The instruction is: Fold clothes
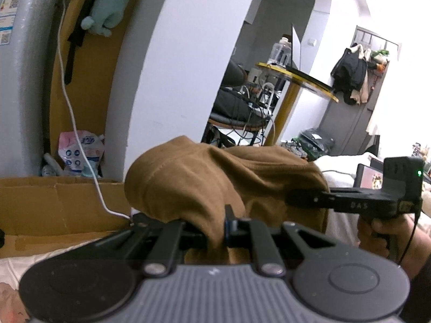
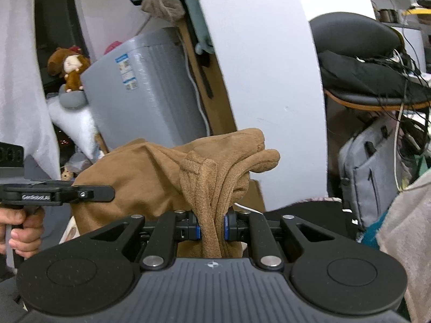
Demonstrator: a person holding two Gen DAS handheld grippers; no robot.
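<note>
A brown garment [image 1: 204, 180] hangs bunched in the air between both grippers. My left gripper [image 1: 212, 228] is shut on a fold of it at its near edge. My right gripper [image 2: 211, 227] is shut on a thick gathered bunch of the same brown garment [image 2: 150, 177], which rises above the jaws. The right gripper also shows in the left wrist view [image 1: 304, 197], clamped on the cloth's far right side. The left gripper shows in the right wrist view [image 2: 105, 192] at the cloth's left side. Most of the cloth below the jaws is hidden.
A cardboard box [image 1: 54, 204] and a grey appliance [image 1: 24, 75] stand to the left, with a white cable [image 1: 67, 94] hanging down. A white arched wall [image 1: 183, 62] is ahead. A chair with dark clothes [image 2: 371, 80] and a grey bag [image 2: 374, 172] stand at right.
</note>
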